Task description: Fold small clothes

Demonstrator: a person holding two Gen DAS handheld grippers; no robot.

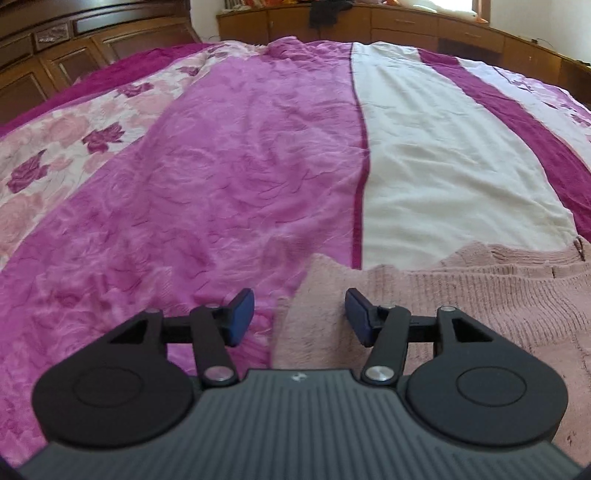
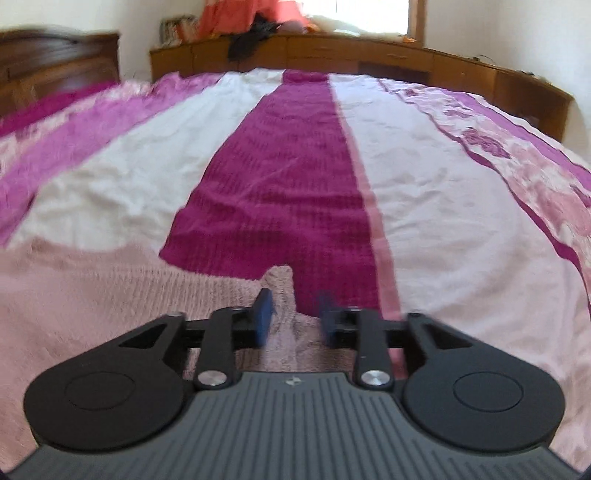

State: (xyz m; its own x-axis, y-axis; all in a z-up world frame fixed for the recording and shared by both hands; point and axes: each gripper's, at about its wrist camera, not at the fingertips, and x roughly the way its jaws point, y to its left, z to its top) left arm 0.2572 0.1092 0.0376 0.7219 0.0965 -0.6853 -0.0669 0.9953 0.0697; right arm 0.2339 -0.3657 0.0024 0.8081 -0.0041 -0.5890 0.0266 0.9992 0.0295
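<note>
A pale pink knitted sweater [image 1: 461, 295] lies flat on the bed, filling the lower right of the left wrist view. My left gripper [image 1: 299, 317] is open, its blue pads straddling the sweater's left corner close above the cloth. In the right wrist view the same pink sweater [image 2: 110, 295] spreads across the lower left. My right gripper [image 2: 293, 317] is open over the sweater's right corner, a raised tip of knit showing between its pads [image 2: 263, 317]. This view is slightly blurred.
The bed carries a striped bedspread [image 1: 221, 166] in magenta, white and pink floral bands. Wooden cabinets [image 1: 406, 26] line the far wall, with dark clothing [image 2: 251, 40] and orange fabric piled on top. A dark wooden headboard [image 2: 55, 59] stands at left.
</note>
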